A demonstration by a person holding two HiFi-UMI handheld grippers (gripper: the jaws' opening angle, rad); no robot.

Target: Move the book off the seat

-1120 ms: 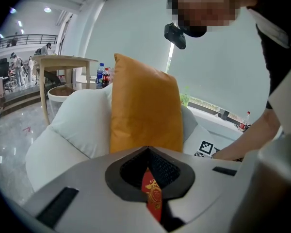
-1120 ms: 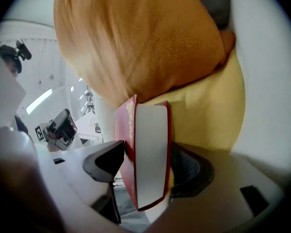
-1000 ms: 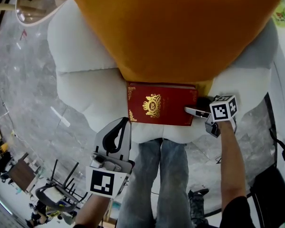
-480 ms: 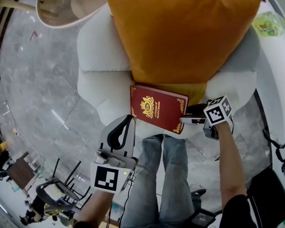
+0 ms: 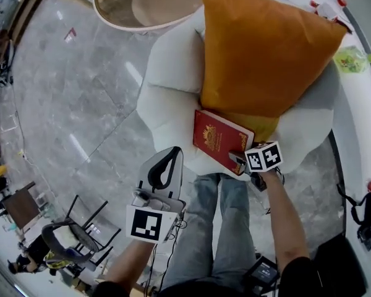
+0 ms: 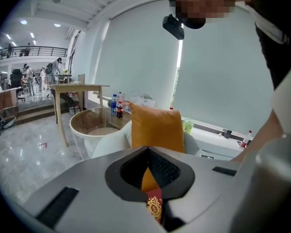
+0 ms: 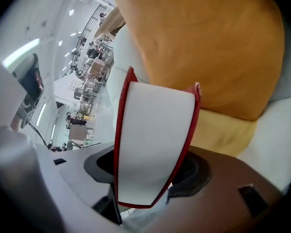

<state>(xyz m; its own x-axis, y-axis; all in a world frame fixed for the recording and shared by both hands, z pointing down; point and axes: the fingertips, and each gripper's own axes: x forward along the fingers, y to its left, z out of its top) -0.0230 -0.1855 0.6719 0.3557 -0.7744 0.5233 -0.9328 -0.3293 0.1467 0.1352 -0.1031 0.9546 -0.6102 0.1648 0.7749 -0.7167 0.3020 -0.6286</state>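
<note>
A dark red book [image 5: 219, 138] with a gold crest hangs tilted over the front of the white armchair seat [image 5: 167, 98], below the orange cushion [image 5: 266, 54]. My right gripper [image 5: 235, 159] is shut on the book's near right corner. In the right gripper view the white page edge of the book [image 7: 153, 144] fills the gap between the jaws, which have just been closing on it. My left gripper [image 5: 170, 153] hovers left of the book over the floor, shut and holding nothing. Through its jaws [image 6: 147, 149] the book [image 6: 154, 208] and cushion [image 6: 157, 130] show.
A round glass table [image 5: 142, 2] stands beyond the armchair, with bottles [image 6: 117, 106] on it. A window sill [image 5: 352, 57] runs along the right. The person's legs [image 5: 216, 228] stand against the seat front. Chairs [image 5: 68, 240] and people are at the lower left.
The book lay flat on the seat; now its gripped end is raised and it hangs slanted. Both grippers have risen, and the armchair looks smaller and farther away.
</note>
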